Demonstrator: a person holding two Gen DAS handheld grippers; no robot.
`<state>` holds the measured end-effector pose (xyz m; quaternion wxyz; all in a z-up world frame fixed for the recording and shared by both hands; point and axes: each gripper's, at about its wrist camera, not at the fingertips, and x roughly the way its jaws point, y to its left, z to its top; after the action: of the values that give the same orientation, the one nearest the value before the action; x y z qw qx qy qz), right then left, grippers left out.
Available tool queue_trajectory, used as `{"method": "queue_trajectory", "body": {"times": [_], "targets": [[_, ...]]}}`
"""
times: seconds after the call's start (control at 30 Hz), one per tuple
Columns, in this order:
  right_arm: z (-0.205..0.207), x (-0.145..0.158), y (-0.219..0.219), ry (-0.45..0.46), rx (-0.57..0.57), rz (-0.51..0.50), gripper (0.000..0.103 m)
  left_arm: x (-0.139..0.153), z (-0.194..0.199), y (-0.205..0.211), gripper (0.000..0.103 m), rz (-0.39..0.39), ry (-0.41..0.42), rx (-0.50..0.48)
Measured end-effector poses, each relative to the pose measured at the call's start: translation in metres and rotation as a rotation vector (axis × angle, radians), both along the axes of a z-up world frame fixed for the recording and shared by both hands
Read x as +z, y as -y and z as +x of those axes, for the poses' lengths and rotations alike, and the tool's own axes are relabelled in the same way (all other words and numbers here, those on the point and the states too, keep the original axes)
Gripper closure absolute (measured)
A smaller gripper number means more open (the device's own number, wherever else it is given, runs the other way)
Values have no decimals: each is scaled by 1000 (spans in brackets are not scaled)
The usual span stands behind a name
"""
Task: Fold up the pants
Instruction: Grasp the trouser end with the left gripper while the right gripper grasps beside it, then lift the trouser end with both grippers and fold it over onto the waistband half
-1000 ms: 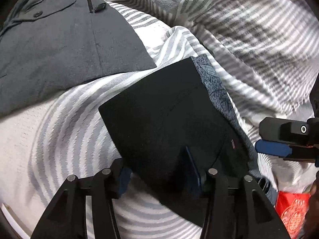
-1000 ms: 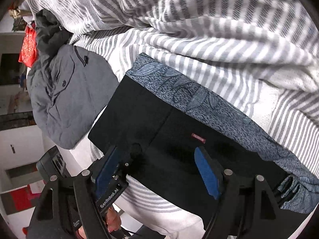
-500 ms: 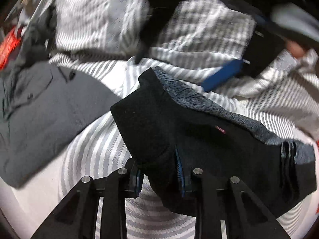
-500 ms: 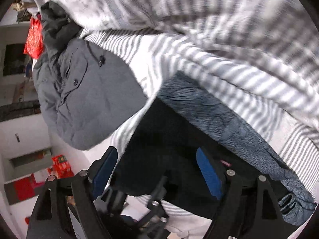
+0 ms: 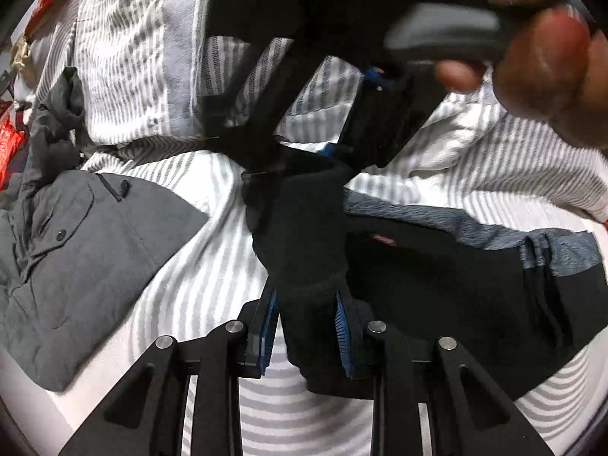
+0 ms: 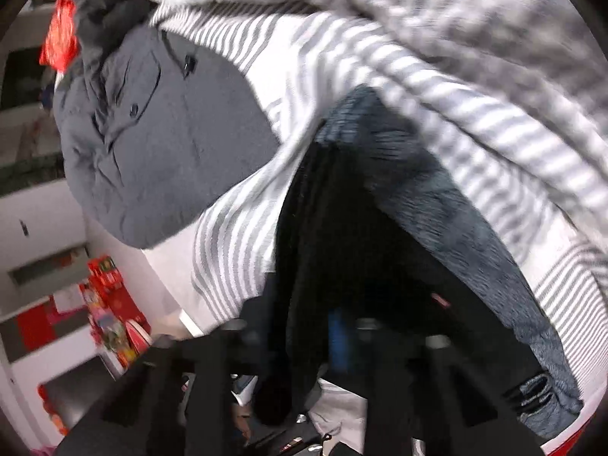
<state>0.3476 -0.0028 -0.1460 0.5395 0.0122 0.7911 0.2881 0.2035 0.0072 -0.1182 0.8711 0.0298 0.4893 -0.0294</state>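
You've got a grey-and-white striped bed cover (image 5: 212, 266); on it lie the black pants (image 5: 437, 277), a grey buttoned garment (image 5: 87, 266) beside them, rumpled striped bedding (image 5: 133, 57) behind.

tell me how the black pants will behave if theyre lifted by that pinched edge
Probably floppy: the black pants bunch into a ridge where the left hand-held gripper pinches them. Likely light, since one edge rises easily. The unheld part would probably drag across the striped bedding.
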Motion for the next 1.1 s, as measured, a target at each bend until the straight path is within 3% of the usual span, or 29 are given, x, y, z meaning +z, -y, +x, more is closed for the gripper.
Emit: {"method": "queue_trajectory", "body": {"times": [0.1,0.2,0.6,0.93,1.1], "targets": [[-1,11,26,18,-58,52,85,12,-3,13,74,-16,7,-31],[-5,24,56,34,-129,115,86,21,-1,18,74,-82,-3,-27],[-37,77,174,87,-387,385,89,68,-18,88,74,-58,58,-162],[-78,109,295,151,-567,490,89,97,-39,180,74,-50,73,-338],[-112,106,363,167,-689,513,89,97,-56,238,74,-29,49,-444]]}}
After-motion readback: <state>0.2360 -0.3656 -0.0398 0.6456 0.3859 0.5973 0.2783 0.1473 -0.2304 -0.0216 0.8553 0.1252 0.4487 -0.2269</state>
